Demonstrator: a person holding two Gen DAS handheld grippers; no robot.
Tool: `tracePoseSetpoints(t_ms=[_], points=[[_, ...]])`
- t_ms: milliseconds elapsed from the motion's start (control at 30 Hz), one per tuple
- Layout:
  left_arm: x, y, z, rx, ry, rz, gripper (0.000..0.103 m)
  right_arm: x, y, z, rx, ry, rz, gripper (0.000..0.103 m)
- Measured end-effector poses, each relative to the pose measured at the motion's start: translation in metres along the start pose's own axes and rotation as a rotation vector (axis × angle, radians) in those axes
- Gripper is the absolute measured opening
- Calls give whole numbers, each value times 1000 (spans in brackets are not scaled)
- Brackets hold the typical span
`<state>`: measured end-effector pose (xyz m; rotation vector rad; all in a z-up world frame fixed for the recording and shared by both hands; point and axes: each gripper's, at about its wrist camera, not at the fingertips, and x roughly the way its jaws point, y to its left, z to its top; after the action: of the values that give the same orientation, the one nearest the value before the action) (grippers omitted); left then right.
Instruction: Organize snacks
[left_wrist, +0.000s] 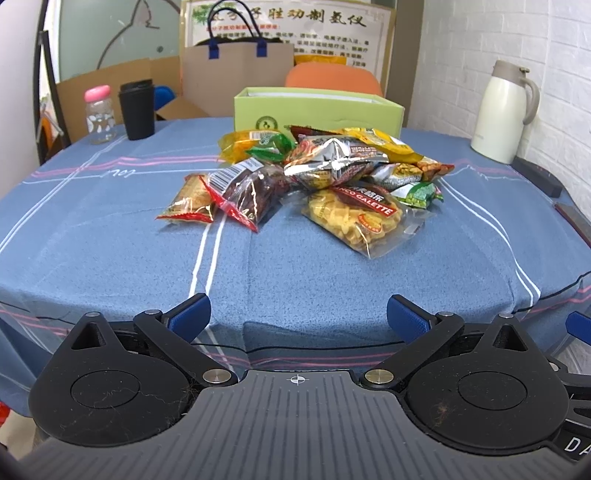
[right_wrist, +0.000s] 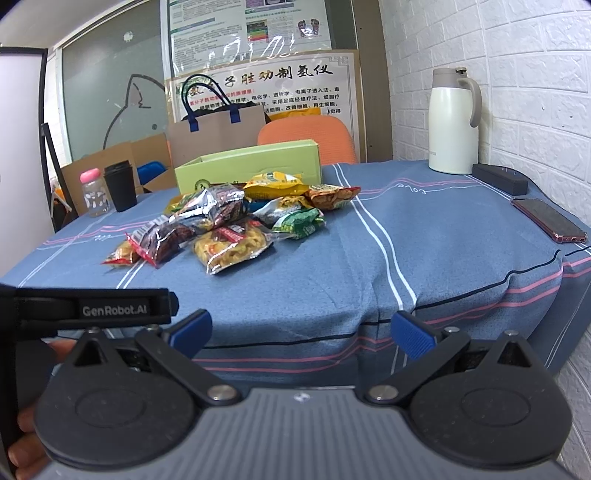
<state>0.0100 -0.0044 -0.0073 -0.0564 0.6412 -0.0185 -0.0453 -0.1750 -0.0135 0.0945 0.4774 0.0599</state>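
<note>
We see a loose heap of shiny plastic snack packets (left_wrist: 325, 173) (right_wrist: 236, 218) lying on the blue striped cloth of the tabletop (left_wrist: 110, 236) (right_wrist: 424, 251), gathered toward the far edge, just in front of an open light-green cardboard box (left_wrist: 317, 109) (right_wrist: 251, 166) that stands at that edge. Nearest our side, a clear packet of yellow ridged biscuits with a red label (left_wrist: 354, 218) (right_wrist: 231, 245) lies flat, its long axis running diagonally from the heap toward the near right corner. To its left a clear red-trimmed packet of dark dried fruit (left_wrist: 251, 190) (right_wrist: 162, 238) points its long axis toward the near left, touching a small orange-and-red packet (left_wrist: 188, 201) (right_wrist: 120, 254) beside it. A crumpled silver foil bag (left_wrist: 332, 162) (right_wrist: 212, 205) sits on top of the heap, and a small green packet (left_wrist: 419, 194) (right_wrist: 301, 223) lies at the heap's right side.

Our left tool (left_wrist: 298, 317) hangs off the near edge, its blue-padded fingers spread wide, holding and touching nothing. Our right tool (right_wrist: 301, 328) is likewise wide apart and empty, off the near edge toward the right corner.

A cream thermos jug (left_wrist: 502, 110) (right_wrist: 452, 122) stands at the far right corner, a black lidded cup (left_wrist: 136, 109) (right_wrist: 120, 186) at the far left.
</note>
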Motion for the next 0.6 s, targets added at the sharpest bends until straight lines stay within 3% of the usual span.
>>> tracePoseSetpoints(t_ms=[200, 400, 600], points=[[1, 4, 9, -17, -7, -15, 92, -2, 2, 6, -5, -39, -1, 102], [-2, 30, 34, -99, -50, -9, 92, 18, 5, 32, -41, -90, 22, 102], [10, 46, 49, -149, -35, 5, 90, 77, -11, 48, -42, -2, -6, 102]])
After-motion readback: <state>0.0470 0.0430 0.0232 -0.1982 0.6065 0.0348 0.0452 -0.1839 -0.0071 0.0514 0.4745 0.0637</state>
